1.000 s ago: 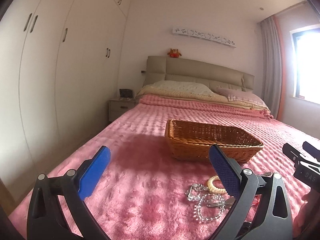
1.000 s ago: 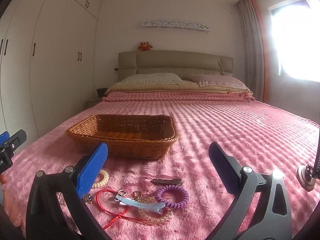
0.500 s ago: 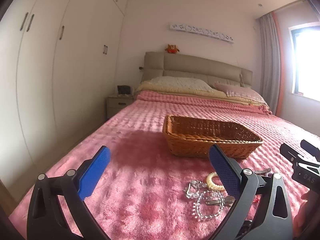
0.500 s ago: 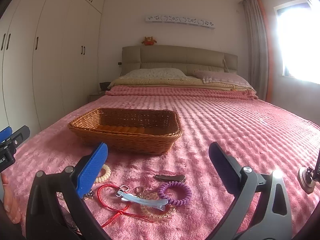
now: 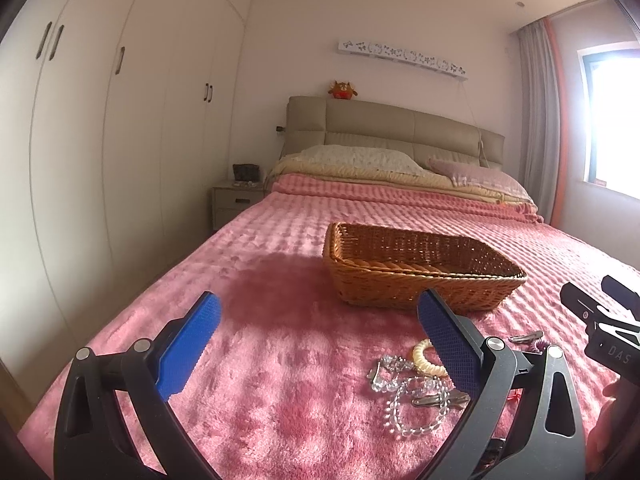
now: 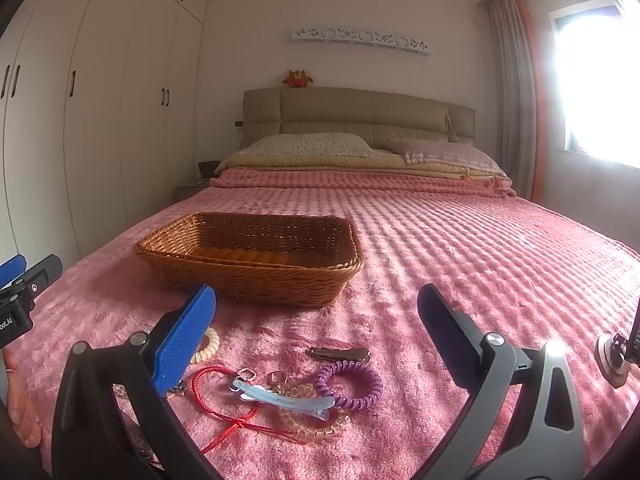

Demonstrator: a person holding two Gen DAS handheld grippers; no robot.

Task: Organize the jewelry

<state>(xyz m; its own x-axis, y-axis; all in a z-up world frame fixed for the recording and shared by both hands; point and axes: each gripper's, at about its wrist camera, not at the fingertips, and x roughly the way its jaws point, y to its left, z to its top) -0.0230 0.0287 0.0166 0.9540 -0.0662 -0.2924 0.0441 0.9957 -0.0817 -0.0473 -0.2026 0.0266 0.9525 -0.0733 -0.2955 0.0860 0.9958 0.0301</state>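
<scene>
A wicker basket [image 5: 420, 268] [image 6: 248, 260] stands on the pink bedspread, nothing visible inside. In front of it lies loose jewelry: a purple coil bracelet [image 6: 347, 379], a pale blue hair clip [image 6: 286, 394], a red cord bracelet [image 6: 224, 404], a dark hair clip [image 6: 339, 353], a cream bead bracelet [image 6: 206, 346] [image 5: 426, 360] and a clear crystal bead strand [image 5: 404, 404]. My left gripper [image 5: 318, 338] is open above bare blanket, the jewelry at its right finger. My right gripper [image 6: 316, 330] is open over the pile, holding nothing.
The bed's pink blanket [image 6: 460, 248] stretches back to pillows [image 6: 316, 146] and a headboard. White wardrobes [image 5: 100, 120] line the left wall, with a nightstand [image 5: 236, 200] beside the bed. A bright window [image 6: 600, 88] is on the right. A hand [image 6: 18, 408] shows at the left edge.
Both grippers have tilted down slightly and edged forward, so the basket and jewelry sit a little higher and nearer in view. Nothing was taken or moved.
</scene>
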